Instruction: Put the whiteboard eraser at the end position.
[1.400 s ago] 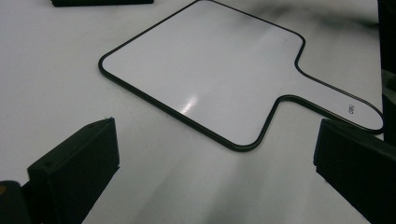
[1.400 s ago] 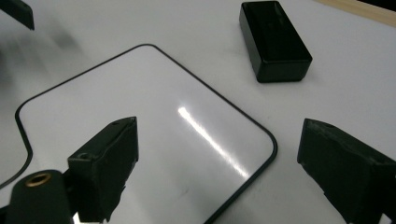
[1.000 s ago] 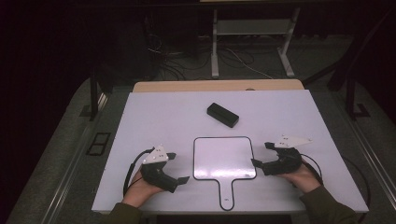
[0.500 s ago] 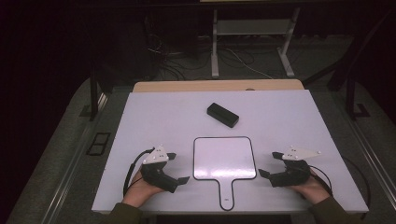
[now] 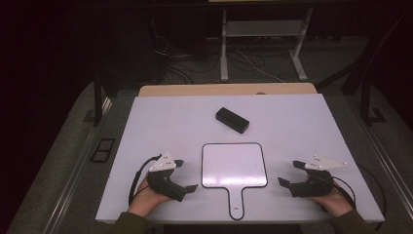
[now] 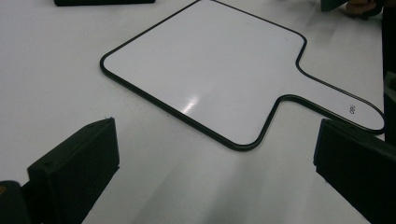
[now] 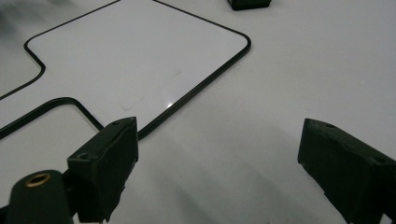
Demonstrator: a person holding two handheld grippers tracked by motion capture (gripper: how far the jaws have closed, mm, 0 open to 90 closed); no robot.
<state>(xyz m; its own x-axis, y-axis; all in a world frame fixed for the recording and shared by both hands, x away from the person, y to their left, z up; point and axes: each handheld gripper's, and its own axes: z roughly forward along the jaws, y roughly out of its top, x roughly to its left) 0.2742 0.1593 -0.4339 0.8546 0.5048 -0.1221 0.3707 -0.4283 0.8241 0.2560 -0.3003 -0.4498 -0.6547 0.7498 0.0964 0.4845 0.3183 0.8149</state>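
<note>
A white paddle-shaped board with a black rim (image 5: 234, 165) (image 6: 205, 70) (image 7: 135, 51) lies flat on the white table, handle toward the near edge. A black rectangular block (image 5: 232, 120) sits behind it. My left gripper (image 5: 185, 175) rests on the table to the board's left, jaws open and pointing at it, nothing between them (image 6: 215, 158). My right gripper (image 5: 288, 173) rests to the board's right, also open and empty (image 7: 217, 154), its jaws pointing left toward the board's near right corner.
The white table top (image 5: 302, 122) sits on a wooden one whose far edge shows behind it. Cables trail from both grippers. Beyond the table are a dark floor, cables and a metal stand's legs (image 5: 224, 53).
My right gripper has moved to the right and toward the near edge, away from the board, and now sits lower on the table. The left gripper has stayed put.
</note>
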